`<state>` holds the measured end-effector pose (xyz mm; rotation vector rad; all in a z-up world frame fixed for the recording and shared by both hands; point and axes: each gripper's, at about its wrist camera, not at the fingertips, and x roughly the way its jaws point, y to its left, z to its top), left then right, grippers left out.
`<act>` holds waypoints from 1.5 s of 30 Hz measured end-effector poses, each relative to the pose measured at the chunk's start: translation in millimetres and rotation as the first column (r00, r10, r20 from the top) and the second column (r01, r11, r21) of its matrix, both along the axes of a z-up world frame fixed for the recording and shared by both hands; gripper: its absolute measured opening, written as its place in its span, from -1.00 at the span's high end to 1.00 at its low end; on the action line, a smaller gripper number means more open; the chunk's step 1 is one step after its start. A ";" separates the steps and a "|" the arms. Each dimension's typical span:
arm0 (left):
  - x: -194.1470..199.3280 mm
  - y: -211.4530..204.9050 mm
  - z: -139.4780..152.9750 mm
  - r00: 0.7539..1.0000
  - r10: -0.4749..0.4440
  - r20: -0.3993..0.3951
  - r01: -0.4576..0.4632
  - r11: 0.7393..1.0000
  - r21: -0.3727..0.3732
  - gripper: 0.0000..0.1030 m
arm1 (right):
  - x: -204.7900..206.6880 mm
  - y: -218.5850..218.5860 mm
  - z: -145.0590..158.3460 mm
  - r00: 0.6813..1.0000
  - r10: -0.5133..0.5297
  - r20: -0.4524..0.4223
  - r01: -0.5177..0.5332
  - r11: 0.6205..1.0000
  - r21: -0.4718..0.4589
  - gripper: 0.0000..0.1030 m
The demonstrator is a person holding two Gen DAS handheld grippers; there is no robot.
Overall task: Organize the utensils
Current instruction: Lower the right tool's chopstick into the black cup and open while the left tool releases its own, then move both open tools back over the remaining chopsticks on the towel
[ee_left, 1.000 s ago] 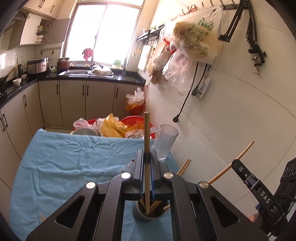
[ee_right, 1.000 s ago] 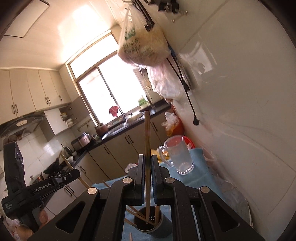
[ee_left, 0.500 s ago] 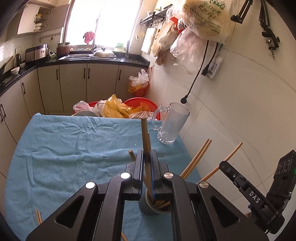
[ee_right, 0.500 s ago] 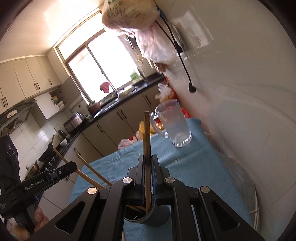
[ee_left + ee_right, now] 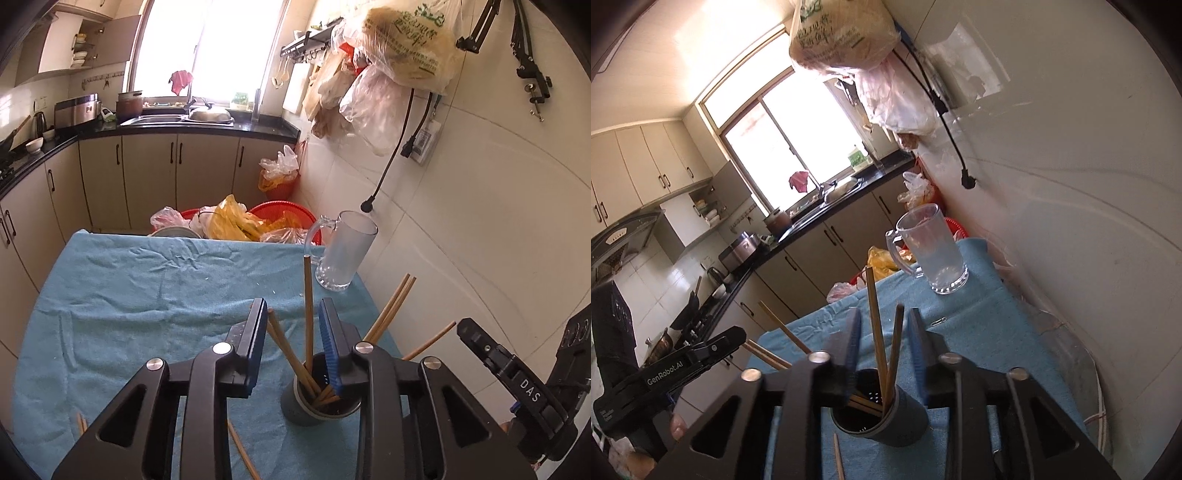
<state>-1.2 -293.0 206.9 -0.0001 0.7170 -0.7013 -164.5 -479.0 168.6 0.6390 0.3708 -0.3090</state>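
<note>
Both grippers are at the release step of dropping chopsticks into the grey holder (image 5: 319,400) that stands on the blue cloth (image 5: 147,295). The left gripper (image 5: 293,328) has just been opening its jaws, which now stand a little apart; an upright chopstick (image 5: 307,310) rises between them with its lower end down in the holder, and neither blue pad presses on it. In the right wrist view the right gripper (image 5: 882,334) has likewise just been opening, its jaws narrowly parted around two chopsticks (image 5: 875,325) that stand in the same holder (image 5: 882,413), free of both pads as far as can be seen. The holder sits directly below and just ahead of each pair of fingertips, with several more sticks leaning out of it toward the wall. The glass mug (image 5: 345,254) stands farther back on the cloth, near the tiled wall, well apart from the holder. The task looks well advanced but not done: loose chopsticks still lie on the cloth, one just in front of the holder (image 5: 242,452) and a pair near the left edge (image 5: 81,424). The next move probably calls for lifting both grippers straight up clear of the standing sticks without knocking them or tipping the holder, then reaching down for a loose one.
</note>
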 end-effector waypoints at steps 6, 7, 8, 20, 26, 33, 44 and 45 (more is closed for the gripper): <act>-16.6 28.3 8.6 0.998 0.051 0.047 -0.050 0.998 -0.029 0.12 | -18.6 9.8 6.5 1.000 -0.018 0.008 0.019 0.999 -0.027 0.19; -19.7 32.9 9.1 0.997 0.062 0.055 -0.060 0.998 -0.031 0.08 | -20.7 13.3 6.5 1.000 -0.018 0.004 0.018 0.999 -0.034 0.16; -23.9 38.8 9.3 0.995 0.076 0.068 -0.075 0.997 -0.030 0.02 | -23.1 18.3 6.6 1.000 -0.016 -0.001 0.016 0.999 -0.046 0.15; -72.8 119.2 -20.3 0.942 0.270 0.201 -0.289 0.955 0.071 -0.42 | -41.5 92.9 -13.0 0.998 0.022 -0.054 -0.032 0.983 -0.182 -0.10; -86.9 163.9 -47.1 0.928 0.325 0.180 -0.349 0.929 0.122 -0.43 | -44.0 122.8 -27.4 0.994 0.069 -0.079 -0.082 0.981 -0.177 -0.11; -108.7 198.6 -70.7 0.925 0.342 0.168 -0.370 0.910 0.187 -0.43 | -45.0 159.9 -44.8 0.982 0.141 -0.123 -0.157 0.978 -0.139 -0.11; -139.4 231.5 -88.9 0.924 0.354 0.147 -0.379 0.901 0.210 -0.43 | -59.8 211.3 -70.3 0.953 0.230 -0.198 -0.246 0.967 -0.061 -0.17; -141.1 235.7 -90.5 0.922 0.361 0.143 -0.384 0.899 0.211 -0.43 | -59.8 213.2 -71.4 0.950 0.234 -0.206 -0.251 0.966 -0.057 -0.17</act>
